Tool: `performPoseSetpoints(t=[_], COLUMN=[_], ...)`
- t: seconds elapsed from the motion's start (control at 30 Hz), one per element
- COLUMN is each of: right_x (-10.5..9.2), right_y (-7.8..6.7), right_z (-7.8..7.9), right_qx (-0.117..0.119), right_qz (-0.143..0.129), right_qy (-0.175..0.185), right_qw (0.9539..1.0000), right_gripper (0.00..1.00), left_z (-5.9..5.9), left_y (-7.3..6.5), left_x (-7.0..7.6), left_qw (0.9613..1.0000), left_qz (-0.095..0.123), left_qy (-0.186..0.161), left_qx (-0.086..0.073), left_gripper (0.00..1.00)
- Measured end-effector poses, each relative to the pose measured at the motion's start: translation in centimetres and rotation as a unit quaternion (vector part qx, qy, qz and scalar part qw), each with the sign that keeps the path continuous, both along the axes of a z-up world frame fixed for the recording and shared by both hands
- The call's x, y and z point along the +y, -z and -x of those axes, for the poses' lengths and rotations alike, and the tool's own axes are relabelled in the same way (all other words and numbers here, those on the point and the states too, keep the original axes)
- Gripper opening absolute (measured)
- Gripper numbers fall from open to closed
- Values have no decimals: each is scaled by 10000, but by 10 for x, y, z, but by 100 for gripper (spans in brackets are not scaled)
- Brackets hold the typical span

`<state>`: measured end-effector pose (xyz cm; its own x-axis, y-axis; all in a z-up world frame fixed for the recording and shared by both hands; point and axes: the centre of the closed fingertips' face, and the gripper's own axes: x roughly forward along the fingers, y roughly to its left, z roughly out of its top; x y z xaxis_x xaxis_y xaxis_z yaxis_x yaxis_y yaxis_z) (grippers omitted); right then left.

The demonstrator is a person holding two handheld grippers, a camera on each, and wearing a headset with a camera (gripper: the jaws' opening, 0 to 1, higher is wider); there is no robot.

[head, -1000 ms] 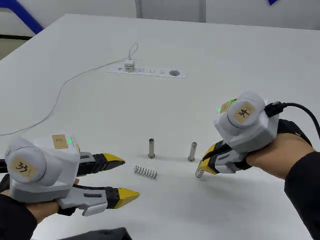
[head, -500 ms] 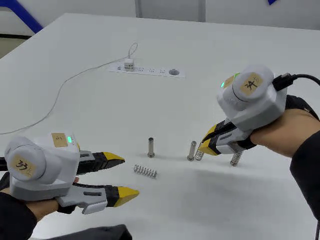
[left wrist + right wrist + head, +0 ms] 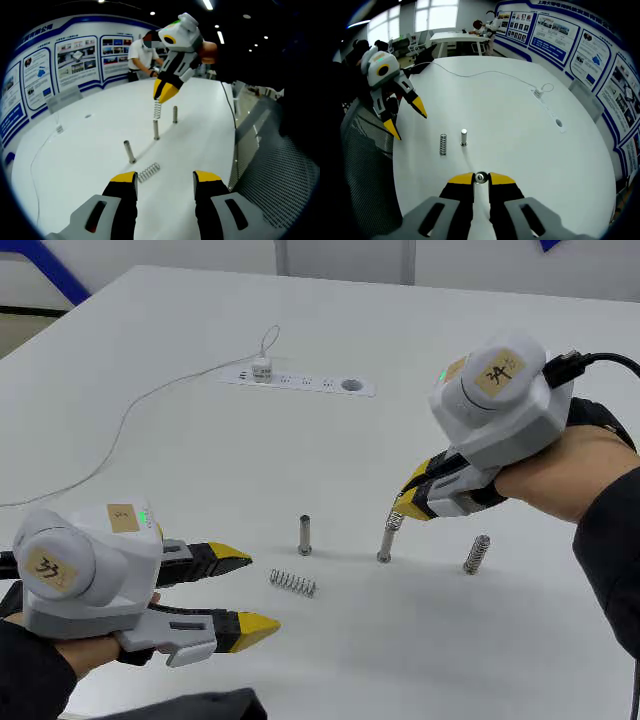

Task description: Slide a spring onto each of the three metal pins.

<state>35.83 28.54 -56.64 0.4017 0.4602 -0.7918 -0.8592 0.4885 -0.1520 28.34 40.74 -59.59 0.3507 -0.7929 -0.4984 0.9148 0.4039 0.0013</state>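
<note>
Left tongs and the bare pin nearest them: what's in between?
A loose spring lies flat between the left tongs and that pin, clearest in the left gripper view.

**Number stickers on both grippers**

Left sticker (image 3: 47, 570), tan, on the round cap of the left gripper (image 3: 258, 592), reads "33" by hand. Right sticker (image 3: 504, 367), tan, on the cap of the right gripper (image 3: 398, 512), reads "34". Print on the wall posters (image 3: 65, 52) is too small to read.

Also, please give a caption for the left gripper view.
Right gripper holds a spring over the middle pin.
</note>
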Motion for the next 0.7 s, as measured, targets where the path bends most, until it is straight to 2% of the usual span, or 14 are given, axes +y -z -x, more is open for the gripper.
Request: performPoseSetpoints(t=[0.33,0.7], right_x=[1,2], right_y=[12,30], right_z=[-6,-9], right_qx=[87,287], right_qz=[90,148], right_qy=[-29,1], right_qw=[9999,9995], right_gripper=[12,12], left_z=[-1,-1], left_y=[1,1], left_x=[1,2], left_qw=[10000,10000], left_qz=[-7,-13], left_qy=[-17,-26], left_qx=[10,19], left_gripper=[46,46])
